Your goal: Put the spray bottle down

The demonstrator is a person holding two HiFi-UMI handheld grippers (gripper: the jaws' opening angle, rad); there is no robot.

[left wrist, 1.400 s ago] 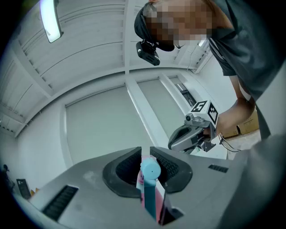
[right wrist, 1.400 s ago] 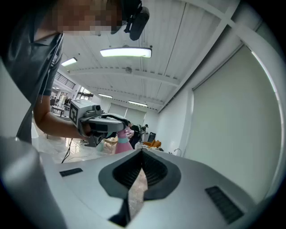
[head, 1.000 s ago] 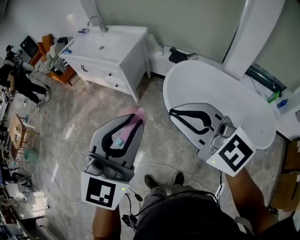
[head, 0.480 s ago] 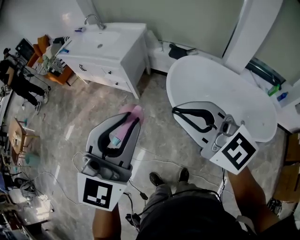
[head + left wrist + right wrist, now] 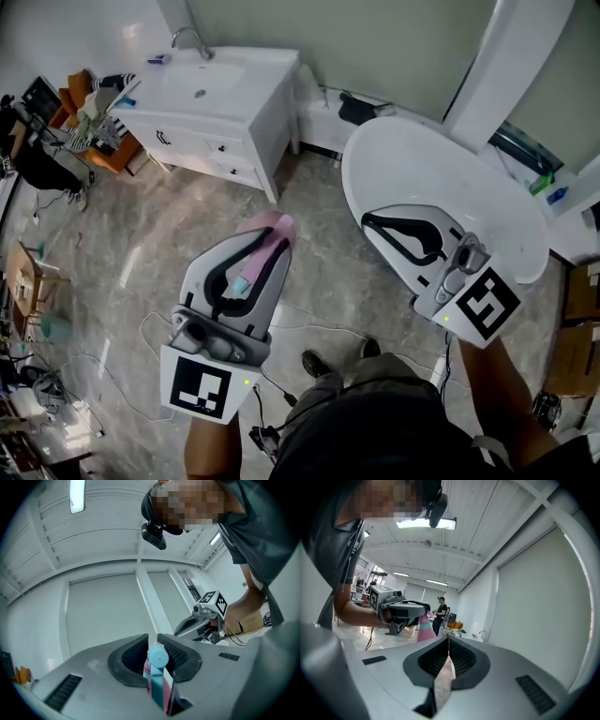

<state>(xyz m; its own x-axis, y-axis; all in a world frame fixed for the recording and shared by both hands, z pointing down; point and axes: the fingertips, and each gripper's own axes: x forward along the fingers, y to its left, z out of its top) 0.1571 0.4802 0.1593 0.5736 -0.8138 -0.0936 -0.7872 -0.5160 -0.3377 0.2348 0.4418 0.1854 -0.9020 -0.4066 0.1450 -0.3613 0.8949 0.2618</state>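
Head camera overlooks left gripper (image 5: 262, 242) and right gripper (image 5: 368, 222).

Bright overhead lamp (image 5: 425, 523) light, sharp centres, fisheye-warped dark corners.

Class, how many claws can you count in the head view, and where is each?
2. The left claw is above the floor, shut on the spray bottle. The right claw, shut and empty, shows against the white tub's near rim.
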